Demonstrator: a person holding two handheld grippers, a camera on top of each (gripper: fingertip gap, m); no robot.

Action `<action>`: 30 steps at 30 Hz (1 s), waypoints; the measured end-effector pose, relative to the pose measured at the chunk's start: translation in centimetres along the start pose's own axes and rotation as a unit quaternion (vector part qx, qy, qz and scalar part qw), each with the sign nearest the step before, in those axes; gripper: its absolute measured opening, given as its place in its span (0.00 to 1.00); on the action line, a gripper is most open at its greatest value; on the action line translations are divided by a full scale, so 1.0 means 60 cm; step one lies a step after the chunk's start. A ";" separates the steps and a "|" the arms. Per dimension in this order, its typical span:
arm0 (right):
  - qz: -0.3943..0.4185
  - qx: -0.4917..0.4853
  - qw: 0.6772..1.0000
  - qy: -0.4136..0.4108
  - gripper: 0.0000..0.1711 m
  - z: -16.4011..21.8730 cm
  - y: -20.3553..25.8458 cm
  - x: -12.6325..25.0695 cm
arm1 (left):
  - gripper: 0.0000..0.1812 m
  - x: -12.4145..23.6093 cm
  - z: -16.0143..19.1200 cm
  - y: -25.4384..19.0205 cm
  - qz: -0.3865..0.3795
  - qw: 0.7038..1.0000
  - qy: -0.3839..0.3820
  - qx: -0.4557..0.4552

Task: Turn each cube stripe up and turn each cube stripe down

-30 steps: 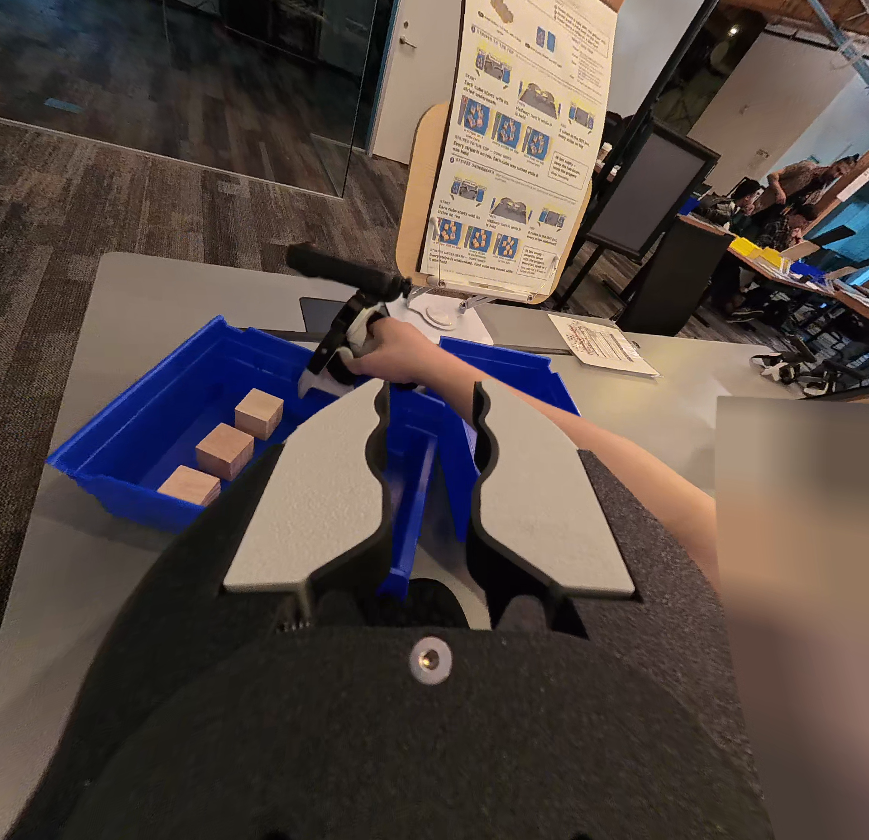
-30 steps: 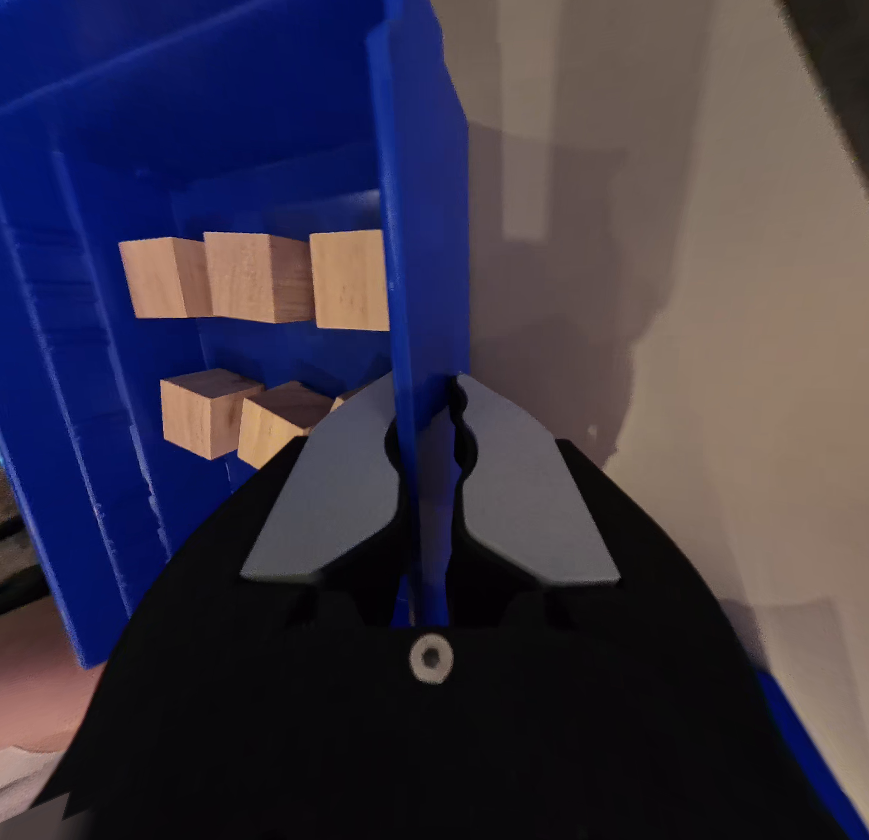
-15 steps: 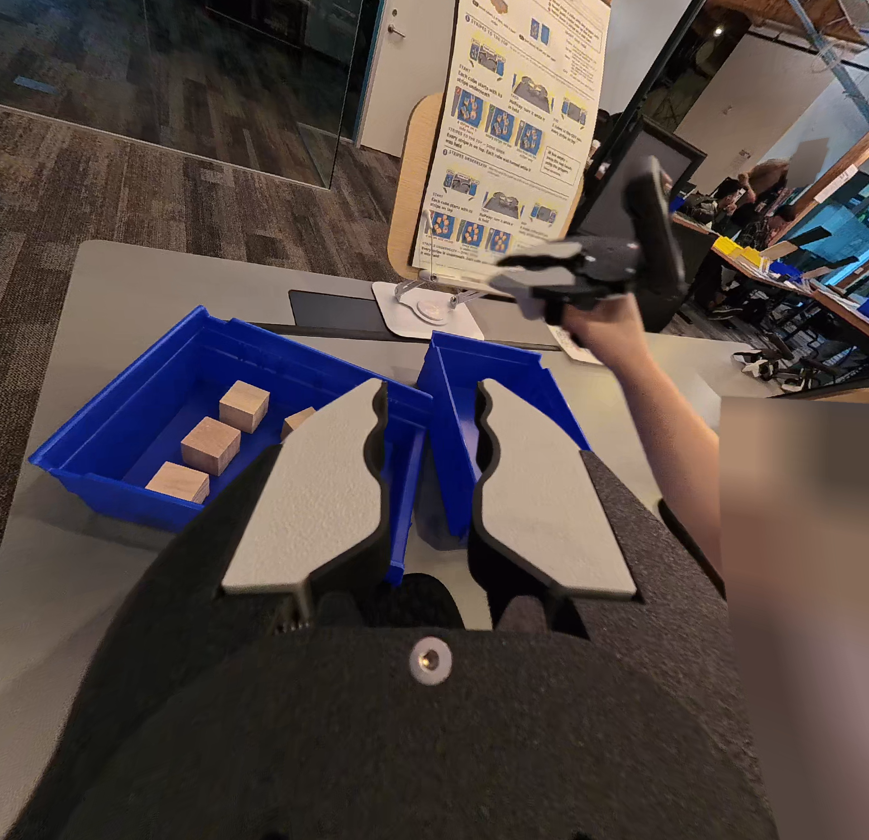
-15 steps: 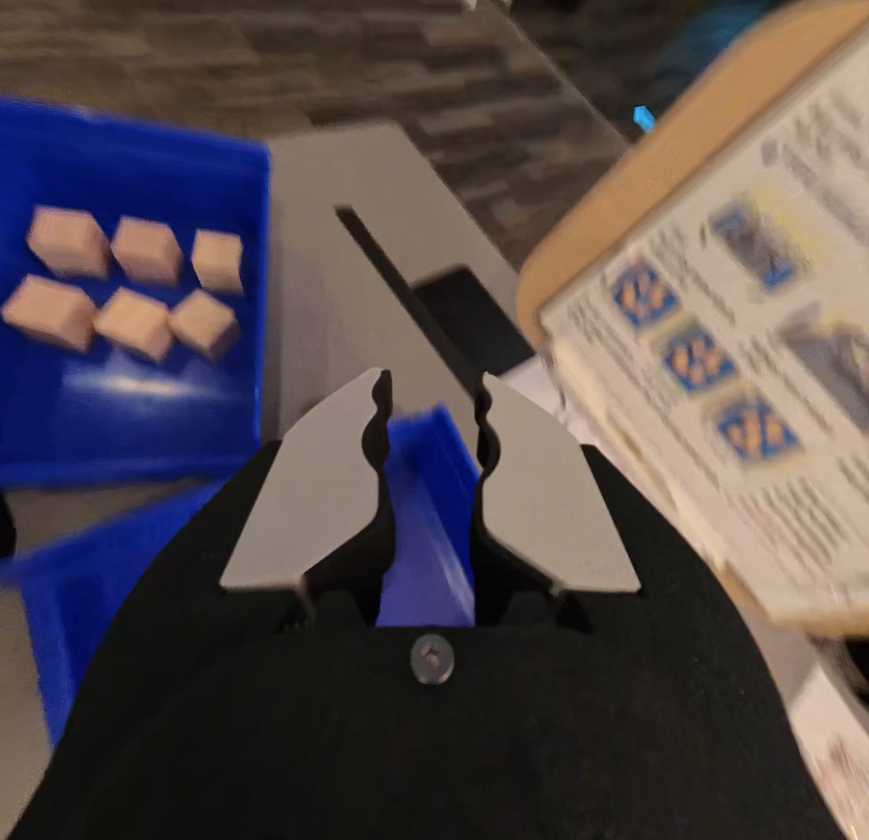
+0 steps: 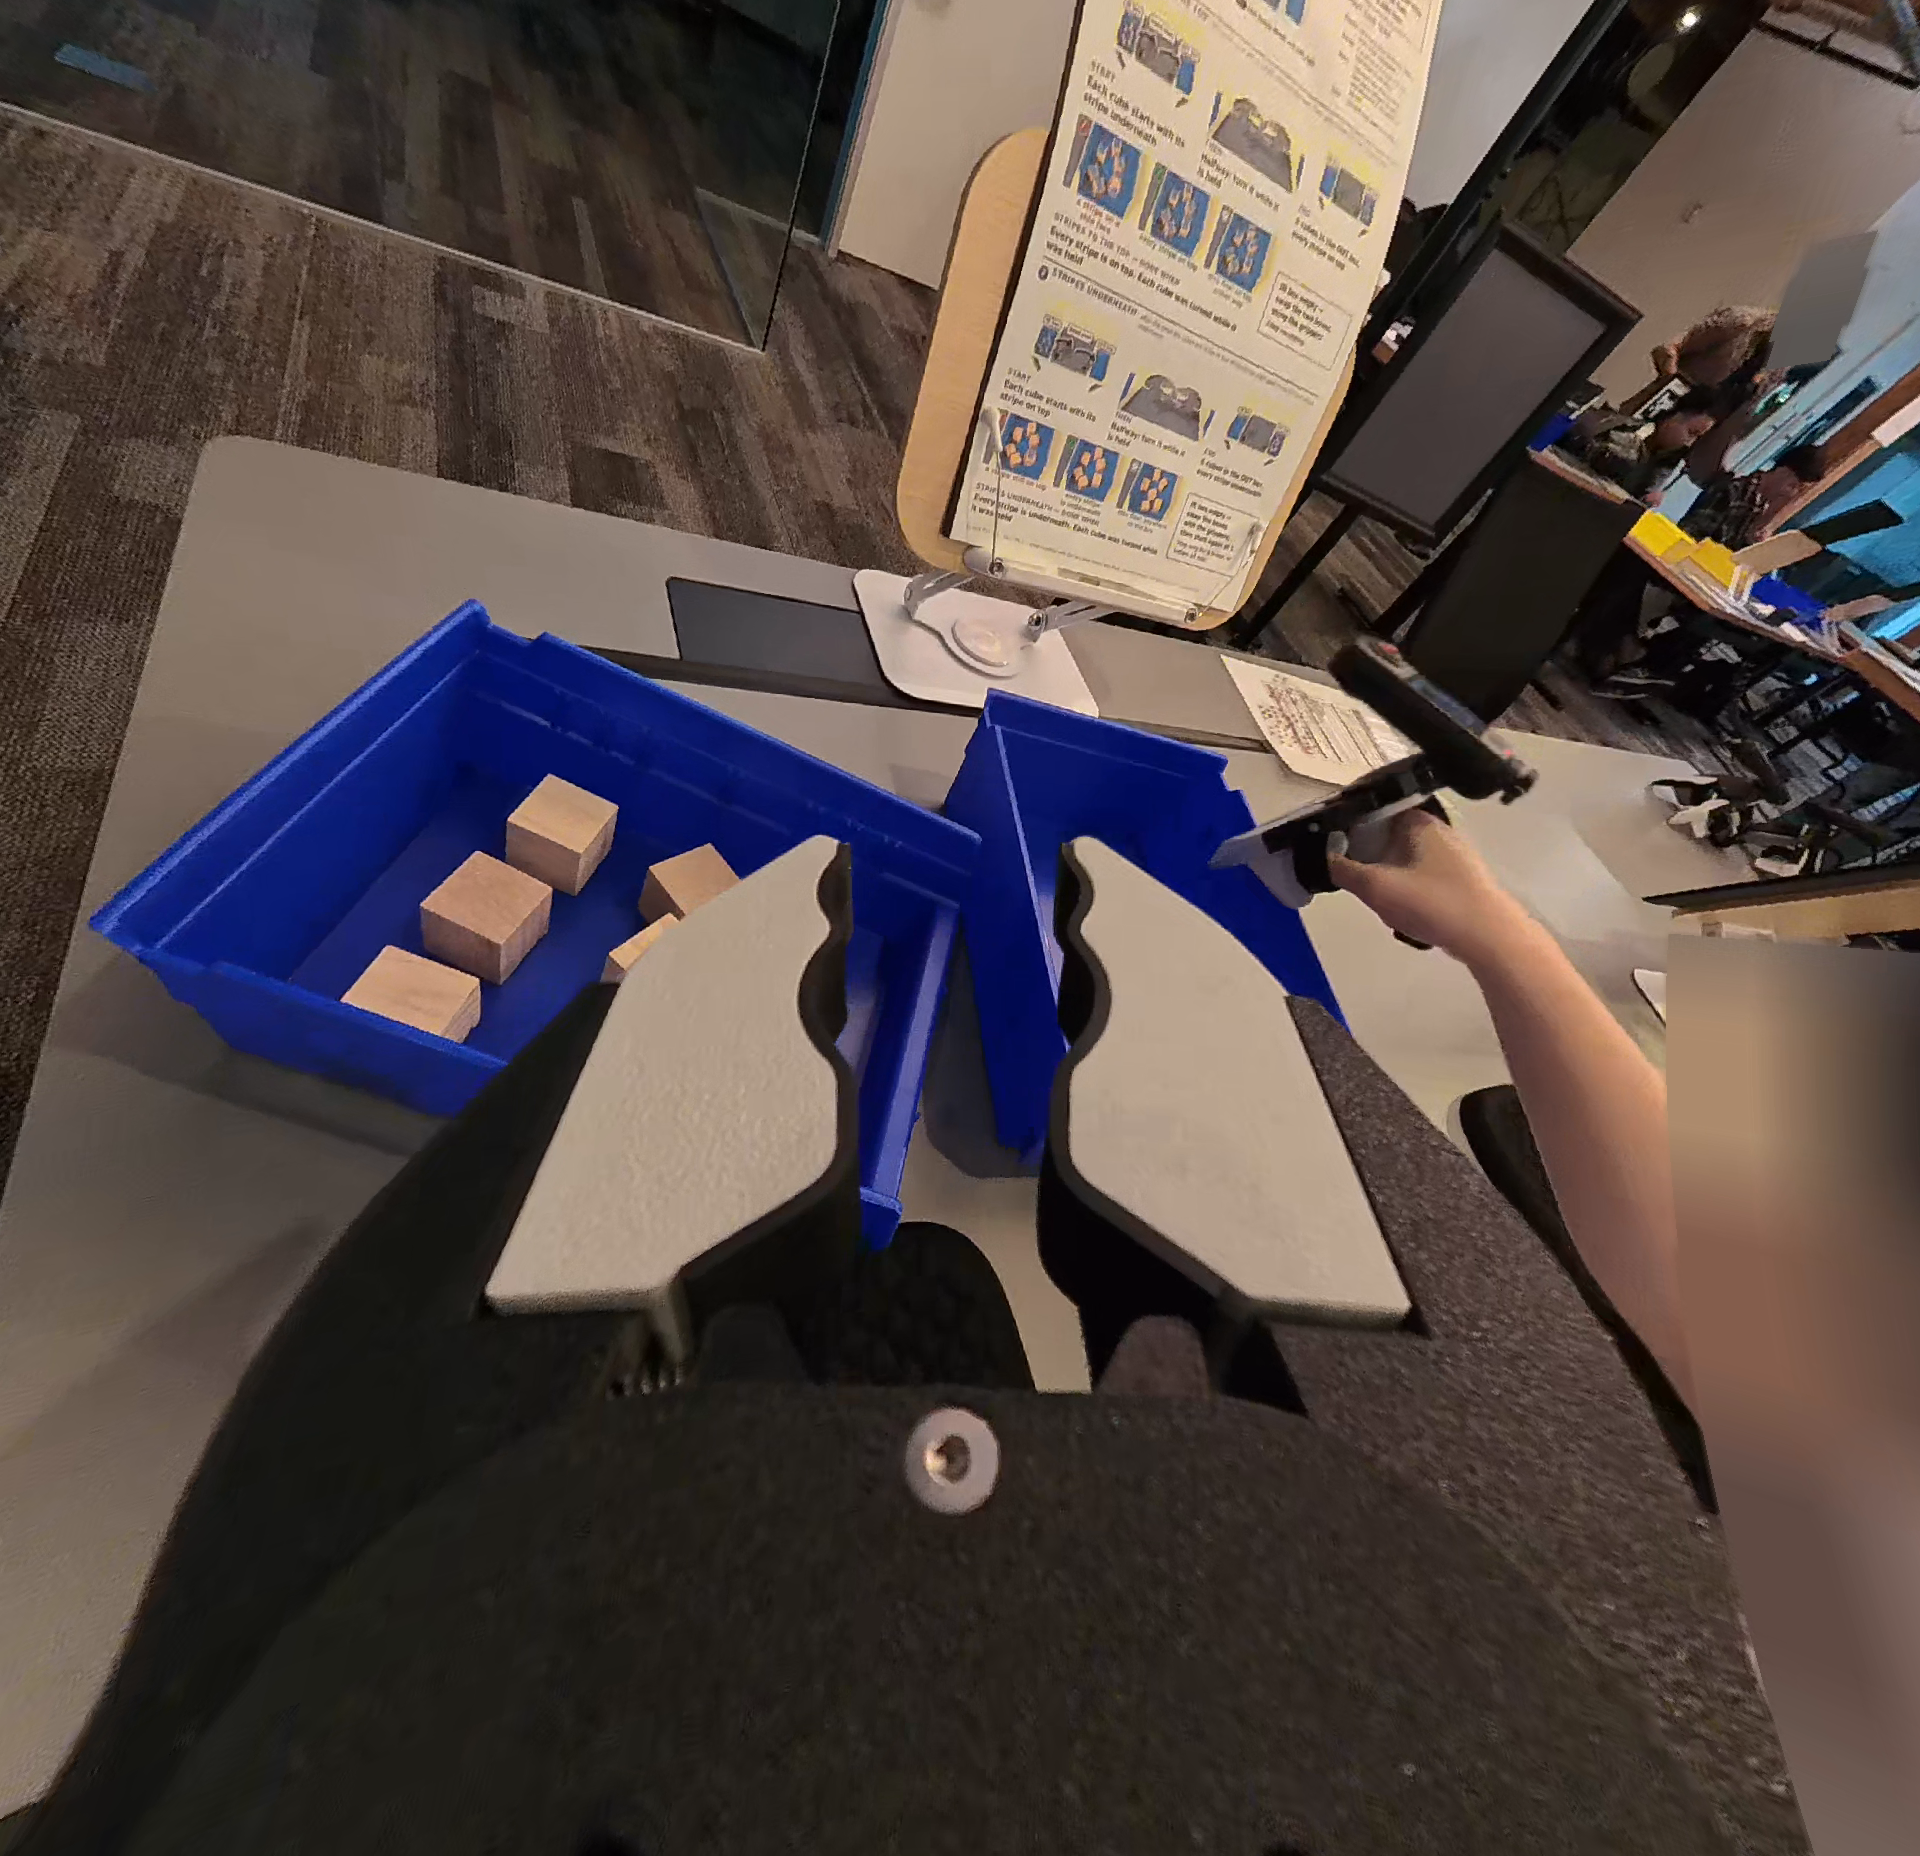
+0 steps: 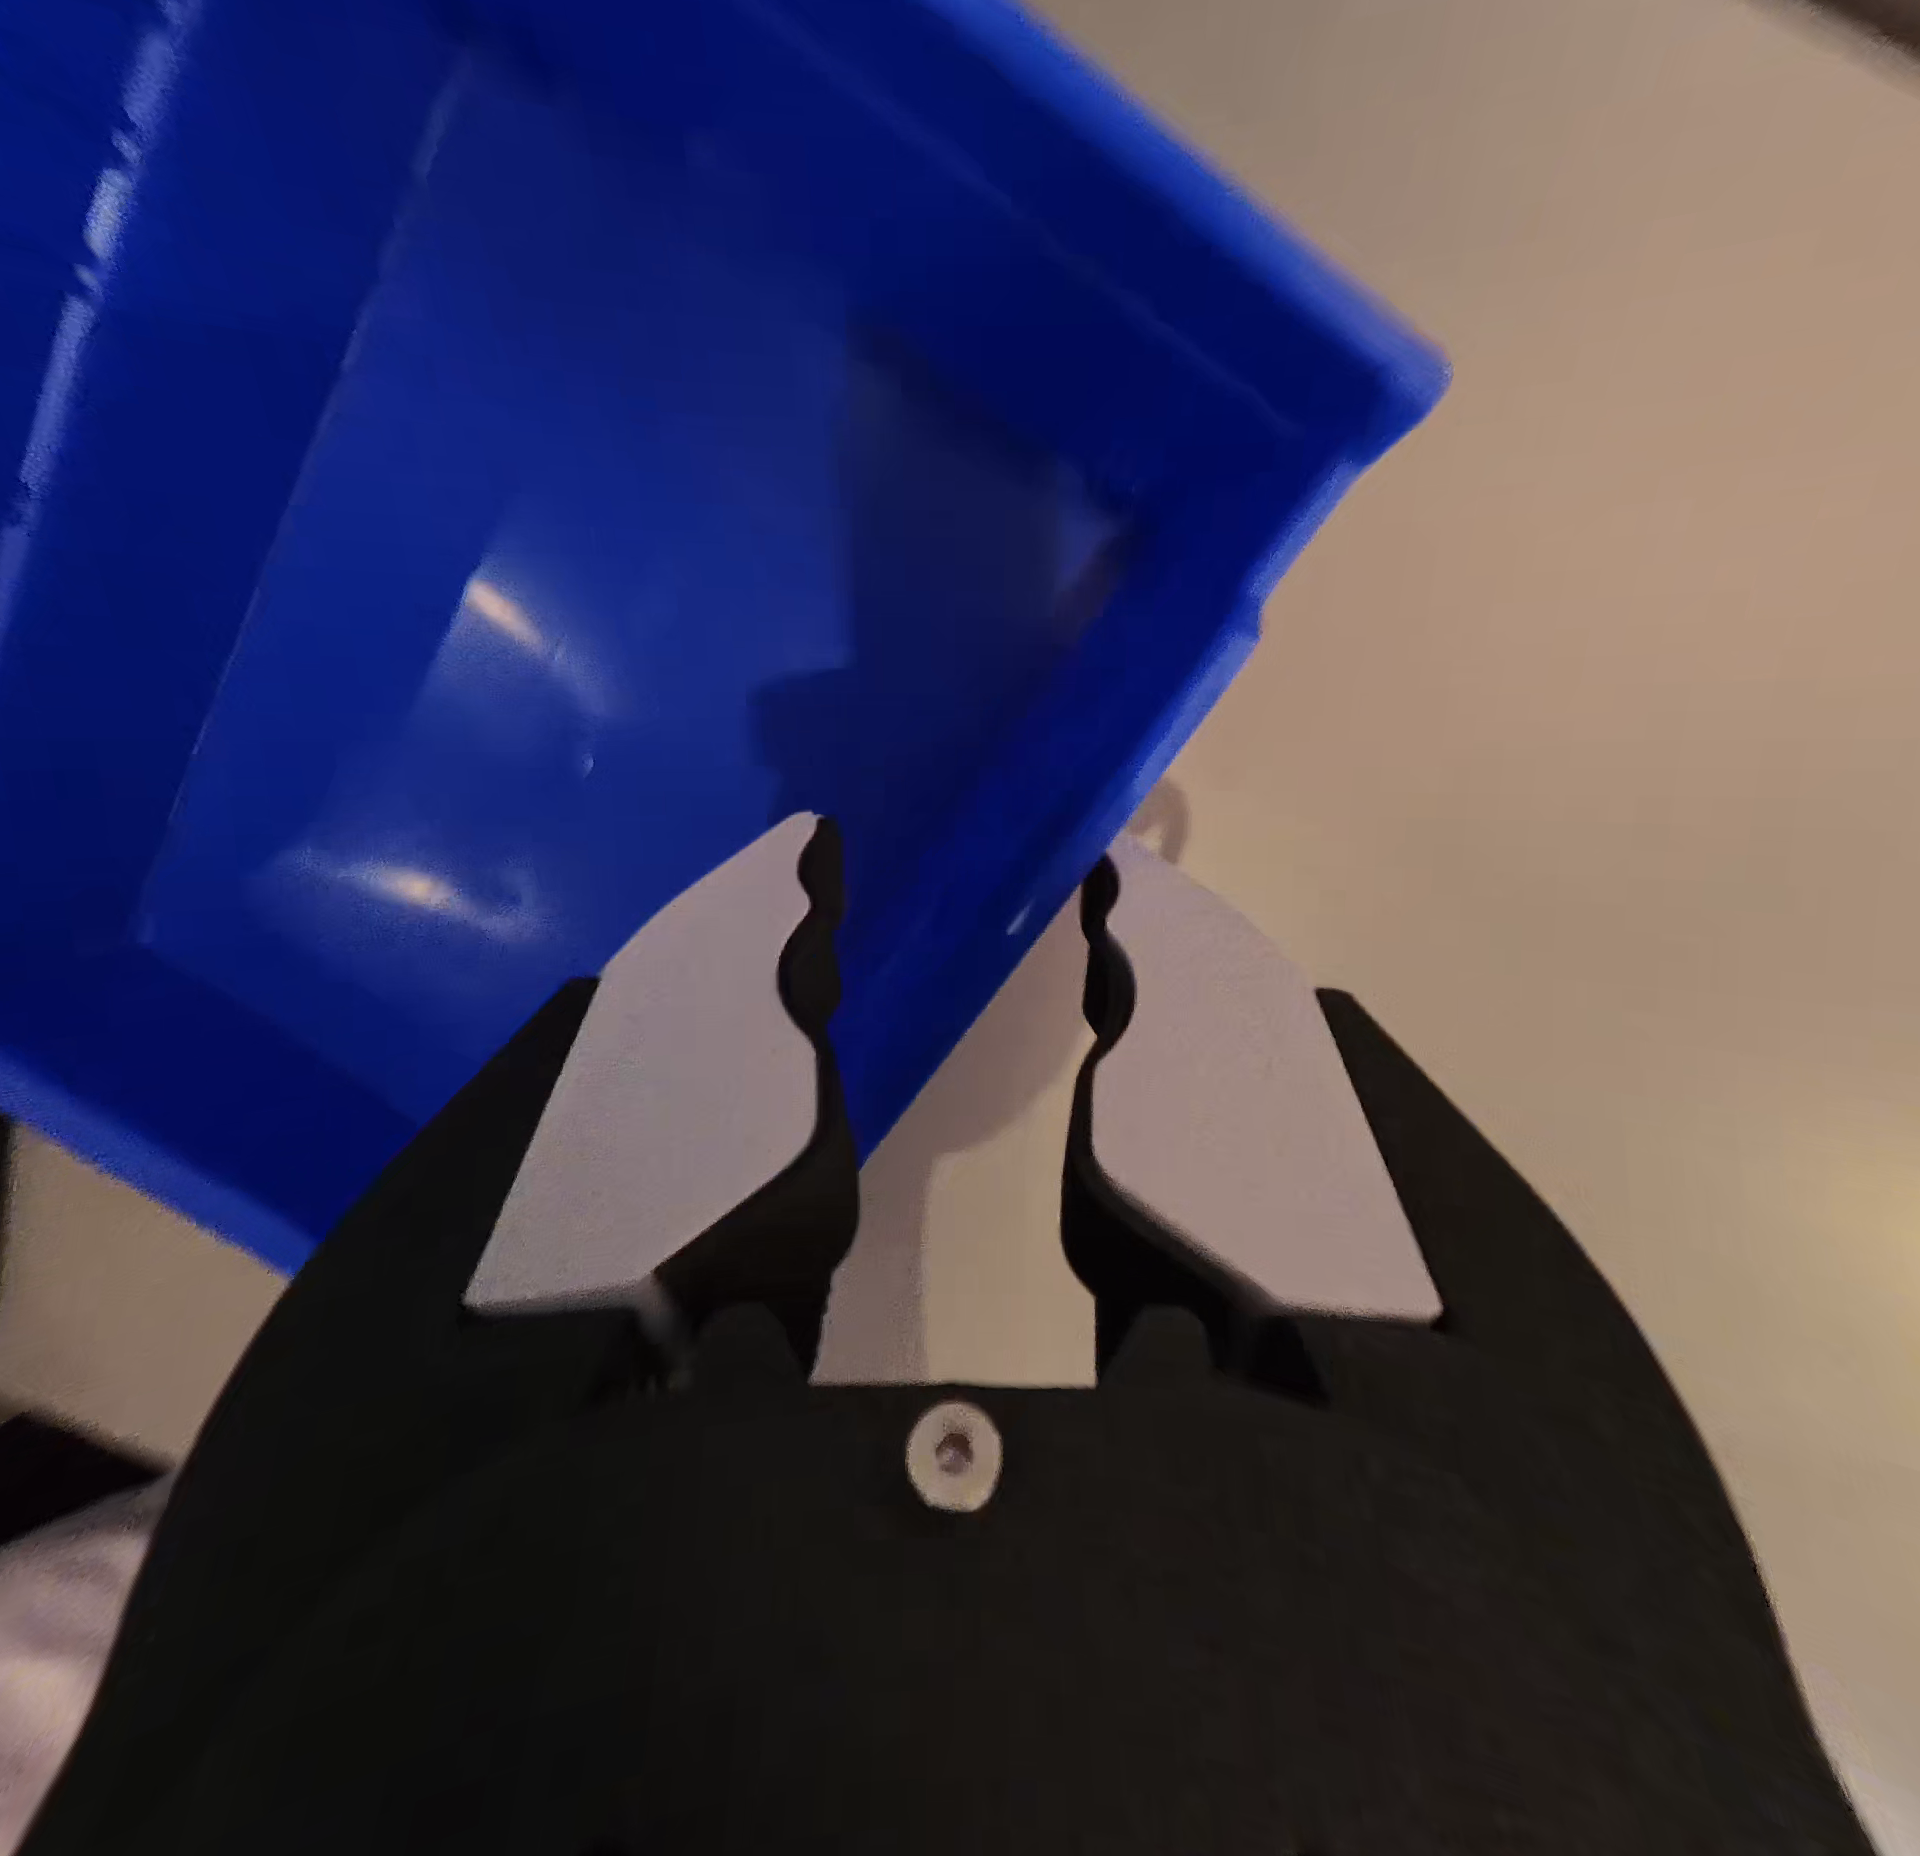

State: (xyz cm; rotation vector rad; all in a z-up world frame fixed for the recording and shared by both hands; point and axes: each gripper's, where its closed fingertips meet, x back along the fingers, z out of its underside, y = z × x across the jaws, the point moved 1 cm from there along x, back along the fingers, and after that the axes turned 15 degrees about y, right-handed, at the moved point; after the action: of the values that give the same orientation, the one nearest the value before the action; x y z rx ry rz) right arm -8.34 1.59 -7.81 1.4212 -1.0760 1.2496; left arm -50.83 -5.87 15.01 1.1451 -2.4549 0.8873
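Left wrist view: square-edged wooden cubes.

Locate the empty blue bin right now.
In the left wrist view the empty blue bin sits on the grey table, right of the bin with cubes; the open right gripper straddles its wall.

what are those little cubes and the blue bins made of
The cubes look like bare, unfinished wood: pale tan, matte, with faint grain. The blue bins look like moulded plastic, with uniform colour, thin ribbed walls and glossy highlights on the empty bin's floor.
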 end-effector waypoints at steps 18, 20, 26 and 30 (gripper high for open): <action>-0.021 -0.046 0.987 0.154 0.03 0.072 -0.239 -0.025 | 0.21 -0.068 0.000 -0.061 0.001 0.995 0.069 -0.067; -0.013 -0.067 0.986 0.151 0.03 0.090 -0.298 -0.019 | 0.21 -0.079 0.000 -0.070 -0.001 0.994 0.079 -0.077; -0.019 -0.098 0.984 0.145 0.04 0.152 -0.436 -0.005 | 0.21 -0.117 0.000 -0.086 -0.013 0.990 0.111 -0.092; -0.021 -0.131 0.981 0.139 0.04 0.191 -0.507 0.002 | 0.21 -0.148 0.002 -0.085 -0.033 0.985 0.141 -0.093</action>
State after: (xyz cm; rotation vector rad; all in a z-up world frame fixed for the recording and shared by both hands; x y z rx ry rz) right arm 23.53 -3.98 -11.05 1.0320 -0.9718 1.1873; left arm -41.23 -3.26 12.66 0.9575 -2.2050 0.7263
